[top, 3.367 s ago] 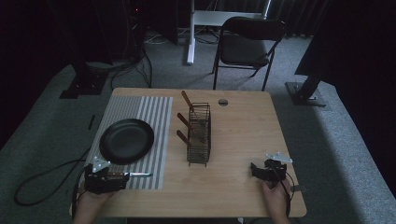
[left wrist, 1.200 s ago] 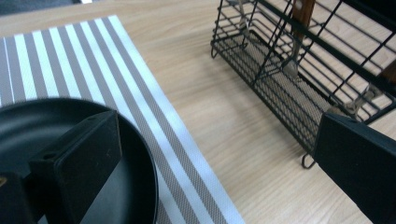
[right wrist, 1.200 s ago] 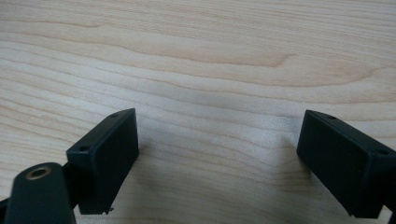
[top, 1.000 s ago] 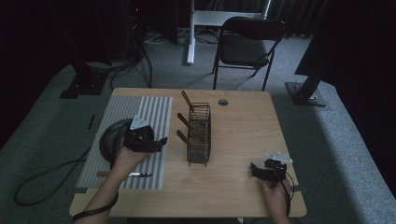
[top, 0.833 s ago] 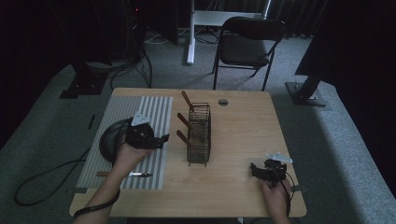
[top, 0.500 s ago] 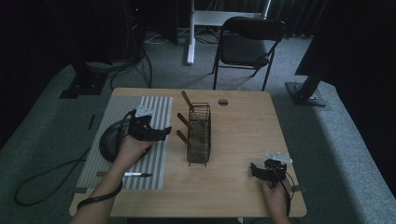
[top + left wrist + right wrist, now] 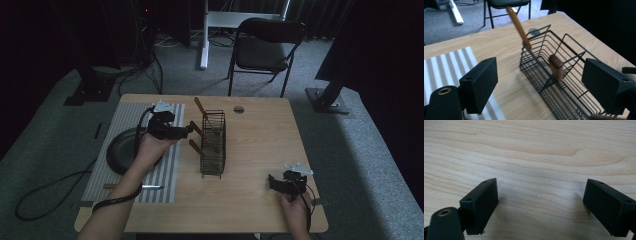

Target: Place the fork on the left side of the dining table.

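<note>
A black wire rack (image 7: 213, 145) stands mid-table with three wooden handles (image 7: 196, 129) sticking out of its left side. My left gripper (image 7: 189, 131) hovers just left of the rack, pointing at those handles. In the left gripper view its jaws (image 7: 544, 85) stand open and have just been closing a little. A short wooden handle (image 7: 555, 68) lies ahead between them, untouched, and a long handle (image 7: 519, 23) slants up behind. My right gripper (image 7: 272, 181) rests near the table's front right, open over bare wood (image 7: 540, 205).
A black pan (image 7: 117, 152) lies on a grey striped mat (image 7: 130, 112) at the table's left, under my left forearm. A thin utensil (image 7: 150, 187) lies at the mat's front edge. A folding chair (image 7: 267, 45) stands beyond the table (image 7: 260, 130).
My left hand has gone from the mat's front corner over the pan, then right and up towards the rack's handles. The right gripper has stayed put.
</note>
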{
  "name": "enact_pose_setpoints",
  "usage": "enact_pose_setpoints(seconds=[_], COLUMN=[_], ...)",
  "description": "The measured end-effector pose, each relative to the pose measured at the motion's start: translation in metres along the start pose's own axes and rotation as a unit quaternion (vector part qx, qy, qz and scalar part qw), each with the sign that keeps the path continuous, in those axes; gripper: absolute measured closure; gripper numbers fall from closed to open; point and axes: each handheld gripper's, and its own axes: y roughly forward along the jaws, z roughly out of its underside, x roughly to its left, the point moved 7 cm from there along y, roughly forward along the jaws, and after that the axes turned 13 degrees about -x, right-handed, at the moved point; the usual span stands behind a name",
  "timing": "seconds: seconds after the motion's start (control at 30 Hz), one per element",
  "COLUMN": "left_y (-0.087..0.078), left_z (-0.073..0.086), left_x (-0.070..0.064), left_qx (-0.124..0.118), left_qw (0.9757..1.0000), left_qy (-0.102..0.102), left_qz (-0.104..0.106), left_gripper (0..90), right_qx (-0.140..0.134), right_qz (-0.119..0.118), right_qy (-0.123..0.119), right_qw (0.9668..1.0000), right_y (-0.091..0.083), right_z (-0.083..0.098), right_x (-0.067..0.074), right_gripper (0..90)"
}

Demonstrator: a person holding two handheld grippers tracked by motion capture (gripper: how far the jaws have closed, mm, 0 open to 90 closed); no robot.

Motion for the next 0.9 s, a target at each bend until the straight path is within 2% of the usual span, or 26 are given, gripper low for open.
enact_pose_setpoints(seconds=[0.07,0.17,0.23,0.3,0.33,0.43,0.47,0.6,0.83,0.9], left_y=[0.005,0.012,0.016,0.020,0.022,0.027,0.029,0.035,0.043,0.043], left_z=[0.002,0.005,0.007,0.009,0.011,0.015,0.016,0.020,0.030,0.032], left_x=[-0.003,-0.005,-0.006,-0.006,-0.006,-0.006,-0.006,-0.009,-0.011,-0.012], left_qx=[0.008,0.018,0.022,0.027,0.030,0.037,0.037,0.032,0.037,0.035], left_qw=[1.0000,0.9998,0.9997,0.9996,0.9995,0.9990,0.9990,0.9983,0.9980,0.9980], left_qy=[0.003,-0.003,-0.006,-0.004,-0.004,-0.017,-0.020,-0.039,-0.041,-0.042], left_qz=[0.003,0.006,0.009,0.010,0.008,0.015,0.017,0.028,0.029,0.030], left_gripper=[15.5,16.9,24.9,26.3,32.1,36.9,39.7,41.5,46.3,50.9], right_qx=[0.000,0.000,0.000,0.000,0.000,0.000,0.000,0.000,0.000,0.000], right_qz=[0.000,0.000,0.000,0.000,0.000,0.000,0.000,0.000,0.000,0.000], right_qy=[0.000,0.000,0.000,0.000,0.000,0.000,0.000,0.000,0.000,0.000], right_qw=[1.0000,1.0000,1.0000,1.0000,1.0000,1.0000,1.0000,1.0000,1.0000,1.0000], right_y=[0.000,0.000,0.000,0.000,0.000,0.000,0.000,0.000,0.000,0.000], right_z=[0.000,0.000,0.000,0.000,0.000,0.000,0.000,0.000,0.000,0.000], right_x=[0.000,0.000,0.000,0.000,0.000,0.000,0.000,0.000,0.000,0.000], right_gripper=[12.3,12.4,12.4,12.4,12.4,12.4,12.4,12.4,12.4,12.4])
